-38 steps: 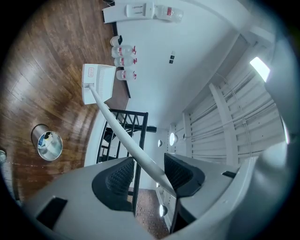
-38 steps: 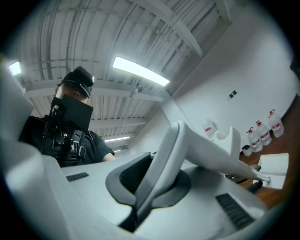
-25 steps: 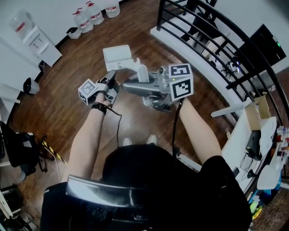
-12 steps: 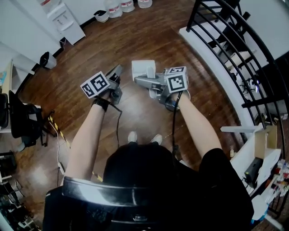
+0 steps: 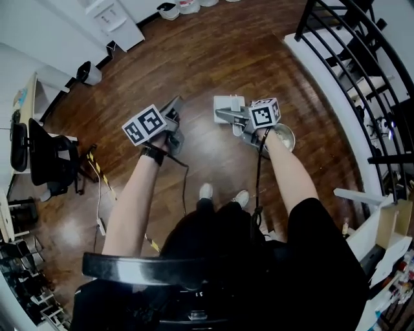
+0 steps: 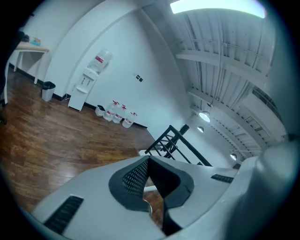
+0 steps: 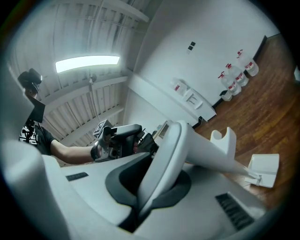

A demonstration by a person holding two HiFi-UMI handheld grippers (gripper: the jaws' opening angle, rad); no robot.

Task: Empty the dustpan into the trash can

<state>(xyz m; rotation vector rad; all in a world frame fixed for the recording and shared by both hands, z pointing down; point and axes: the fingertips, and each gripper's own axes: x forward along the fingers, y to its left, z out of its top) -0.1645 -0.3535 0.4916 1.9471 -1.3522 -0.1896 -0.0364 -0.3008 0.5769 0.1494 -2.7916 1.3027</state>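
Note:
My right gripper [image 5: 228, 116] is shut on the handle [image 7: 174, 149] of a white dustpan [image 5: 229, 103], which I hold low over the wood floor in front of the person. In the right gripper view the handle runs out to the right and ends in the pan [image 7: 265, 169]. A round pale trash can [image 5: 285, 138] stands on the floor just right of the right hand. My left gripper [image 5: 176, 103] is held left of the dustpan, apart from it, with its jaws shut and nothing between them [image 6: 150, 161]. It also shows in the right gripper view [image 7: 117, 140].
A black stair railing [image 5: 336, 52] curves along the right. A water dispenser [image 5: 116, 19] and water bottles [image 6: 117, 115] stand by the far wall. A dark chair [image 5: 39, 155] is at the left. The person's feet [image 5: 206, 191] and a floor cable [image 5: 97, 171] are near.
The right gripper has come down toward the floor with the dustpan. The left gripper has shifted and rolled. The trash can has come into view beside the right hand.

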